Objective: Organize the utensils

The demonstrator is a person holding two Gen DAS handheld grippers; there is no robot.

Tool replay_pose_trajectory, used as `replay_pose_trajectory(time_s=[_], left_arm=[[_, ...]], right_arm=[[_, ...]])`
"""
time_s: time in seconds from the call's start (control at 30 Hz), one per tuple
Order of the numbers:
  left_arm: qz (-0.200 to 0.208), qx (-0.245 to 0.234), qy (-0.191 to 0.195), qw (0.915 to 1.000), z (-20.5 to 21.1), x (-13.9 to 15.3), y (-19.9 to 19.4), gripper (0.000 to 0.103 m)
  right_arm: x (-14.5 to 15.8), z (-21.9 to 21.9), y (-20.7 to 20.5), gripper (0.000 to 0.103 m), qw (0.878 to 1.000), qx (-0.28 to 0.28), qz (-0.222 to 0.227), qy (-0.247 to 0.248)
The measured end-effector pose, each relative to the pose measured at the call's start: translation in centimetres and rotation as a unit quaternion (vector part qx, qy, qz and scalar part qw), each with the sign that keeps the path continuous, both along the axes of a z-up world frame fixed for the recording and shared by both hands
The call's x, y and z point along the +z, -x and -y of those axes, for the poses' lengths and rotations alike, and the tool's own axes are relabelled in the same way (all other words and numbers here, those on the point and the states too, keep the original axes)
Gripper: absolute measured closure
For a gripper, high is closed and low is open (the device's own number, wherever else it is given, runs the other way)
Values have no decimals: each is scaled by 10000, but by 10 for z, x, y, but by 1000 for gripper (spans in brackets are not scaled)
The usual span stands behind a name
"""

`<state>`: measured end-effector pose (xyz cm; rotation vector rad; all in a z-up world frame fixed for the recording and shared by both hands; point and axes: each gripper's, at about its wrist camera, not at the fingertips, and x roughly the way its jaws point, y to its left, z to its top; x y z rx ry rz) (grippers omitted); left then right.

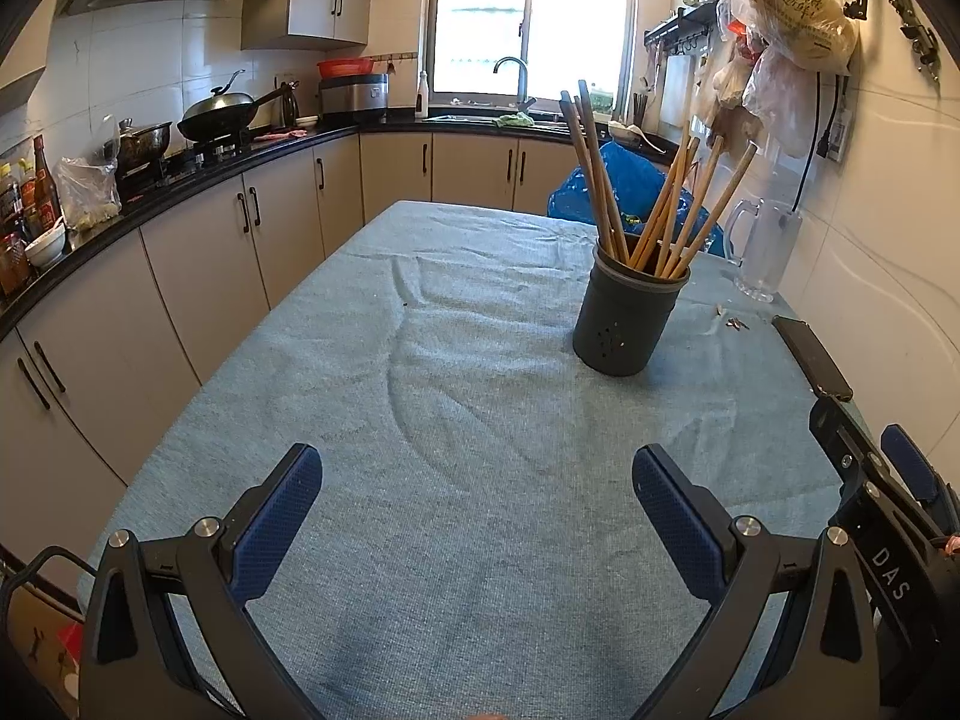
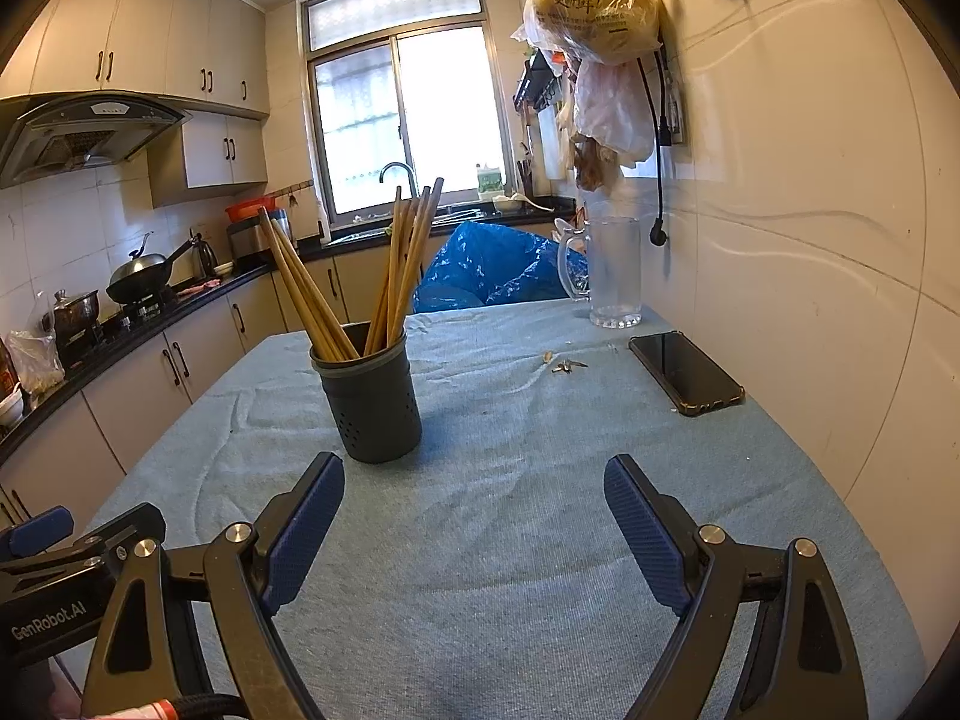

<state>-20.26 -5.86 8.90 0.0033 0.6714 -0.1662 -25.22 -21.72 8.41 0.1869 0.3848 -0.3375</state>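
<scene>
Both grippers are just hanging over the near end of the table, side by side. The left gripper [image 1: 477,477] has its blue-padded fingers spread wide with nothing between them and nothing touched, only bare cloth underneath. Same deal with the right gripper [image 2: 474,489]: spread wide, empty, not touching anything.

The table is covered with a wrinkled light blue tablecloth [image 1: 468,372], pushed up against a white tiled wall on the right. It's a narrow kitchen: beige cabinets and a black countertop [image 1: 198,177] run along the left side with a wok [image 1: 219,111] on the stove, and there's a window [image 2: 402,120] over the sink at the far end. Plastic bags [image 2: 591,15] hang from hooks on the wall.

The dark grey utensil holder [image 2: 369,402] stands upright toward the middle of the table, ahead of both grippers, closer to the right one. It's stuffed with wooden chopsticks [image 2: 399,264], all standing and fanning out, some leaning left, some right. Further back near the wall there's a clear glass pitcher [image 2: 612,273], looks empty, and a black phone [image 2: 684,372] lying flat, with a few small scraps between it and the holder.
</scene>
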Motion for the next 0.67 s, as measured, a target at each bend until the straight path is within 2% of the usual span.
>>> replay_pose_trajectory(time_s=[0.67], left_arm=[[30,26,-72,10000,-2,6,-2,0]], right_arm=[[0,2,1,11,9999,121,-1,63]])
